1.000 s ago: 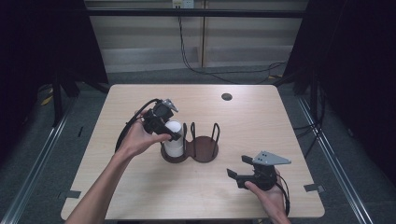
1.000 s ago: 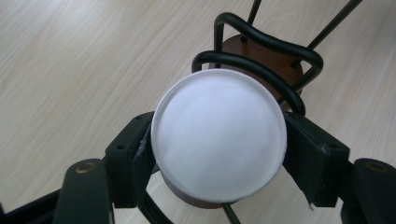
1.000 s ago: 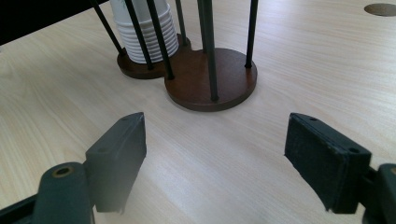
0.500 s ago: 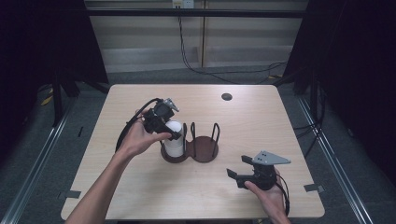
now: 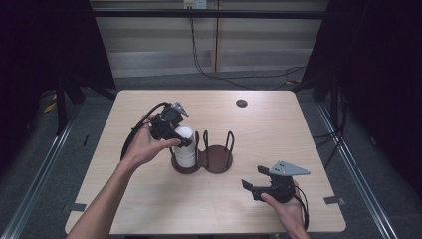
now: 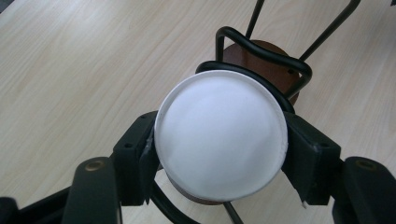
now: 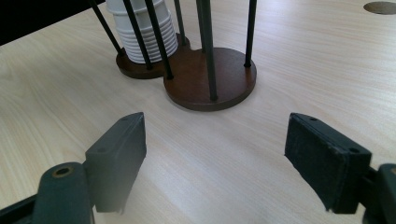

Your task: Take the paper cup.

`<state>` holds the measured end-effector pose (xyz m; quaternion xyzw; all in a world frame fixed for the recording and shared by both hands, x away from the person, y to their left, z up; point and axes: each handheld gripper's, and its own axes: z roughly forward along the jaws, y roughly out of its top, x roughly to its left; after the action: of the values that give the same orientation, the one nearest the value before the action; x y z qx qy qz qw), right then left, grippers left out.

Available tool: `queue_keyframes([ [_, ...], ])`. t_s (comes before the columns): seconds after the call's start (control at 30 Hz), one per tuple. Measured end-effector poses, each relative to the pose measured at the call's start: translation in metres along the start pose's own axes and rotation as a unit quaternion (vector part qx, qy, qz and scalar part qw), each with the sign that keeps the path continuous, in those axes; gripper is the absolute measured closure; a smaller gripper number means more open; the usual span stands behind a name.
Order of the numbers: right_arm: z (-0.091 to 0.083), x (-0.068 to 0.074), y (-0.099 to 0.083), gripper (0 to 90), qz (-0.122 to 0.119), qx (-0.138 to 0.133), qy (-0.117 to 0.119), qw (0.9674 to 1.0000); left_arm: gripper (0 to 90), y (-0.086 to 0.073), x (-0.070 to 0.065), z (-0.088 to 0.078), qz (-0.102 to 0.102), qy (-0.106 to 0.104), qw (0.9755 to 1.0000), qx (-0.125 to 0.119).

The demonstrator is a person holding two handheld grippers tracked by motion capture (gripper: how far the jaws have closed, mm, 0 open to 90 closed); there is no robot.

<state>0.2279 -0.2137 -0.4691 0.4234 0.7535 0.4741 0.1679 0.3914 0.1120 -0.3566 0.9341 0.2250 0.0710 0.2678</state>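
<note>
- Desk: pale wood-grain top, rounded corners, round dark grommet hole nr far edge.
- Floor: grey, metal rails along both sides.
- Back wall: light panels, black cables hanging down.
- Dark curtains L & R.

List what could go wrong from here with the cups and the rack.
1. The left claw grips the top white cup of the stack by its rim; squeezing could crush it, or lifting could drag nested cups along.
2. The rack stands loose on the table, and the right claw is open and away from it, so a pull might tip it.
</note>
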Motion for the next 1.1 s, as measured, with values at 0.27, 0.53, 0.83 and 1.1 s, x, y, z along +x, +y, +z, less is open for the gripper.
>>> queue_keyframes([
  [0.27,0.000,0.001,0.000,20.0,0.003,0.001,-0.001,1.0000,35.5,-0.001,0.001,-0.009,-0.001,0.001,1.0000,-0.009],
  [0.53,0.001,0.001,0.000,19.9,0.001,0.000,-0.001,1.0000,35.8,0.001,0.005,-0.013,-0.010,-0.003,0.9998,-0.019],
  [0.83,0.000,0.001,0.000,19.9,0.000,0.000,-0.002,1.0000,36.3,0.004,0.003,-0.021,-0.013,0.009,0.9994,-0.032],
  [1.1,0.000,0.000,0.000,19.9,0.003,0.002,-0.003,1.0000,37.0,0.004,0.004,-0.026,-0.015,0.007,0.9988,-0.045],
])
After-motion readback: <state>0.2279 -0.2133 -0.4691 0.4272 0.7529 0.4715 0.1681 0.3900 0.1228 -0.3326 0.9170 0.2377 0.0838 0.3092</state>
